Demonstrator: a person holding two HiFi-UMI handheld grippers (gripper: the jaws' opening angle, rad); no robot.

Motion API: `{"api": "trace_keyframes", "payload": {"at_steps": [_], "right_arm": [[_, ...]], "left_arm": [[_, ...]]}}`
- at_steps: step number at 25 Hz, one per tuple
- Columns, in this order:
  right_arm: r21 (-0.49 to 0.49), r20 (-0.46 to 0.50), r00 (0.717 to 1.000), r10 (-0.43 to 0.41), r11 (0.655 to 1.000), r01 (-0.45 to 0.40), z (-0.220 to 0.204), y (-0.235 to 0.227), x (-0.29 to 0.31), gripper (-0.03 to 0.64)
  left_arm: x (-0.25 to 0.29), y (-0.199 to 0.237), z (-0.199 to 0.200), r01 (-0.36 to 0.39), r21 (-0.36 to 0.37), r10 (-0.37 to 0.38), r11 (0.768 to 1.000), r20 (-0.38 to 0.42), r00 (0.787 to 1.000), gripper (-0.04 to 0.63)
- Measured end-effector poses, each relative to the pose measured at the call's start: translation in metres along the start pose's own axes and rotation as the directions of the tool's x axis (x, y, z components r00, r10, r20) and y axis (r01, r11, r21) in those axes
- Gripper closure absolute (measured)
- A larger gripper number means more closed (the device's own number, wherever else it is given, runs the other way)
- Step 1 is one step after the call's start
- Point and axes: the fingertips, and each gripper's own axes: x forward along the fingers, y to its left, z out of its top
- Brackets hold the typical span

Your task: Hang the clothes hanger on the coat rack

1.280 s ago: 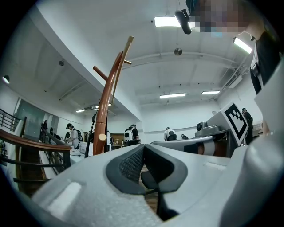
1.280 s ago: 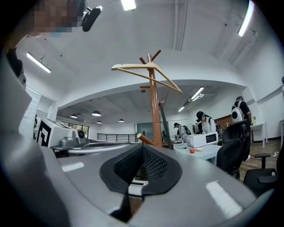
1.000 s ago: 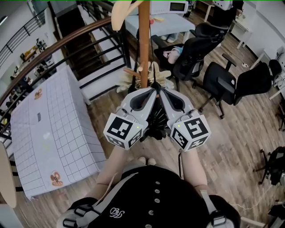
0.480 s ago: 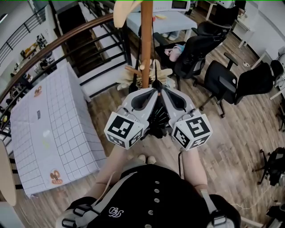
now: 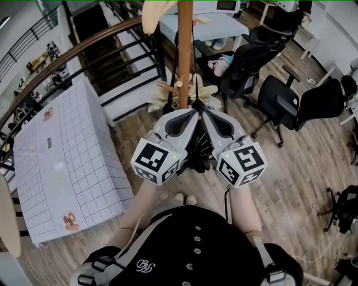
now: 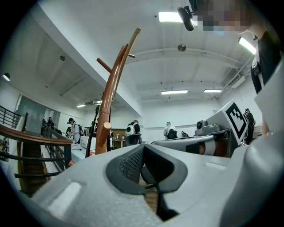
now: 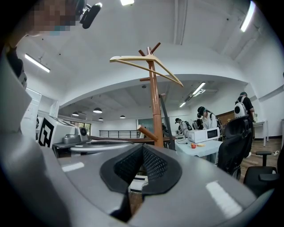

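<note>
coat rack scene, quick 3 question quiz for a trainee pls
1. True or false: the clothes hanger hangs near the top of the coat rack.
2. Multiple choice: the right hand-held gripper is A) open and empty, B) shut and empty, C) shut on the hanger.
3. Fill in: in the head view, the table left of the rack has a white cover with a ___ pattern.
Key: 1 true; 2 B; 3 grid.
</note>
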Motion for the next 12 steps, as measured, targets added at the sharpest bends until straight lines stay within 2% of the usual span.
{"api": "trace_keyframes", "payload": {"at_steps": [12], "right_arm": [[0.007,-0.001,1.000,0.000,1.000,0.000,-0.0042,-0.0031,0.0008,0.618]], "left_arm": [[-0.0007,0.0026,-0.0035,-0.013,-0.007,0.013,1.000,-0.005,1.000,0.595]]}}
